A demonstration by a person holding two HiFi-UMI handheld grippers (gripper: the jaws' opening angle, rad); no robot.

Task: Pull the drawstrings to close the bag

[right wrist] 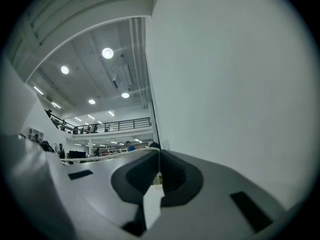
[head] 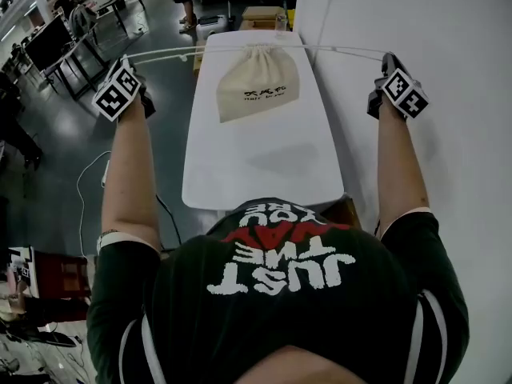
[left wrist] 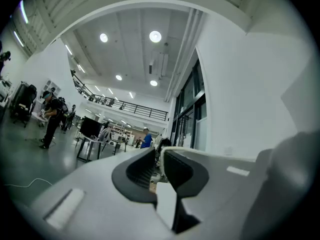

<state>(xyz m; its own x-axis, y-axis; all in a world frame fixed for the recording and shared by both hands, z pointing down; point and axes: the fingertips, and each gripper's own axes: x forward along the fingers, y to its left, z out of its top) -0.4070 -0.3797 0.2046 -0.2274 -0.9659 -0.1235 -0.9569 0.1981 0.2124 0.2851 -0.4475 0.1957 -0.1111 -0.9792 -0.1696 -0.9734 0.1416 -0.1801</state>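
Note:
A cream drawstring bag point(head: 258, 82) with dark print lies on the far half of the white table point(head: 264, 166), its mouth bunched at the far end. Two white cords run out of the mouth in straight, taut lines. The left drawstring point(head: 176, 52) reaches my left gripper point(head: 126, 61), which is held out past the table's left edge. In the left gripper view, that gripper point(left wrist: 159, 156) shows only a thin slit between its jaws, with a pale cord along the right jaw's top edge. My right gripper point(head: 390, 57) is shut on the right drawstring point(head: 344, 50). In the right gripper view, that cord point(right wrist: 110, 156) leaves the right gripper point(right wrist: 159, 159) leftward.
A white wall point(head: 448, 38) stands close along the table's right side. A wooden box point(head: 262, 16) sits just beyond the table's far end. On the left are grey floor, a loose cable point(head: 84, 190), desks point(head: 72, 54) and people standing farther off.

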